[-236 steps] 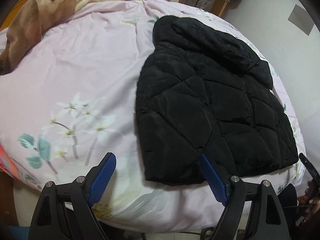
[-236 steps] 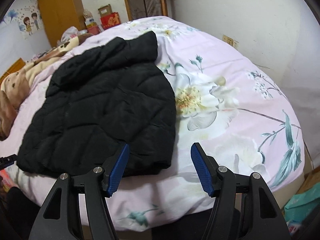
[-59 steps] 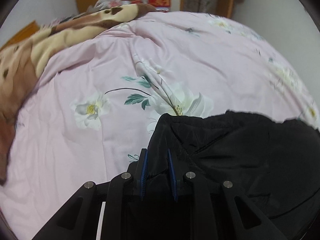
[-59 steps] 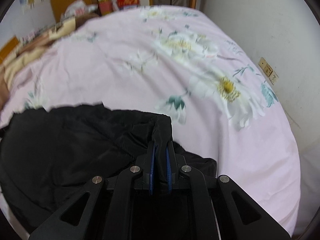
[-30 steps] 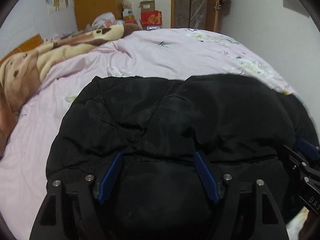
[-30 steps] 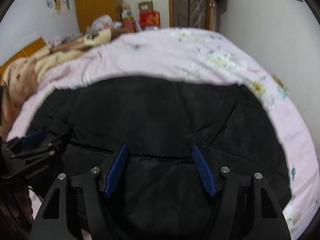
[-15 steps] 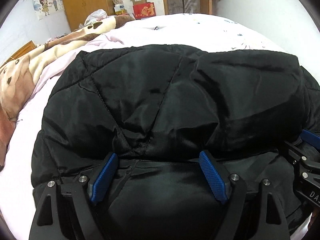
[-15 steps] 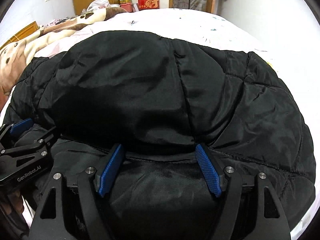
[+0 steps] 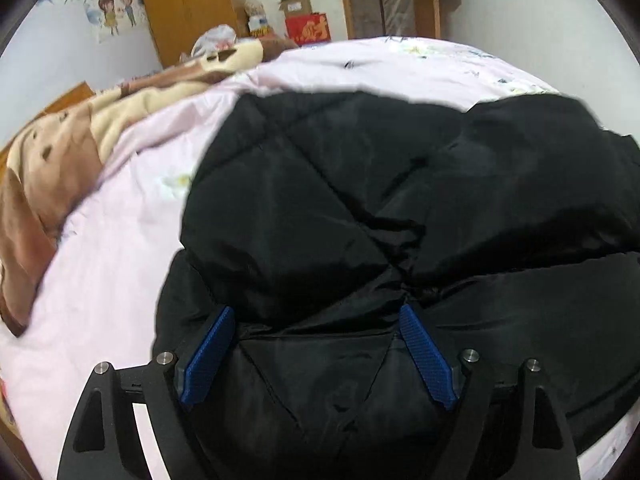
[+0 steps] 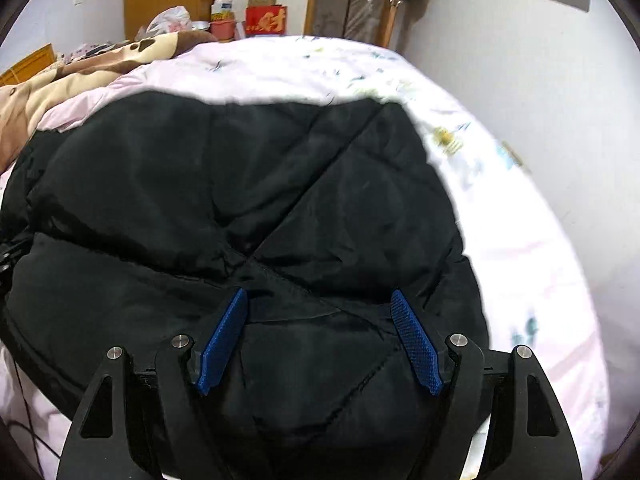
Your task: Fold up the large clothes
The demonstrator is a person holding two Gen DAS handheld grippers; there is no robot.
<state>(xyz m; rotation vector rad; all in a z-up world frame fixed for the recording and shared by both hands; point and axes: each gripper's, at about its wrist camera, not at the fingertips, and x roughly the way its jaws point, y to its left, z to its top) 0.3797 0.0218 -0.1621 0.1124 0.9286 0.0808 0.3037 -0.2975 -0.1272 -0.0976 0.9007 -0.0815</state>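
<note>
Coat: the black puffy coat [image 9: 360, 208] lies doubled over on the near part of the pink bed [image 9: 120, 240].
Left gripper [image 9: 316, 320]: jaws spread wide, holding nothing.
Right gripper [image 10: 320, 304]: spread wide too.
Done: looks like one fold.
Left: maybe more folds.

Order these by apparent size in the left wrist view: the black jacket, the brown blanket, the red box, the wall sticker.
1. Black jacket, but it is nearest the camera.
2. Brown blanket.
3. Red box and wall sticker look alike, far away; I cannot rank them.
</note>
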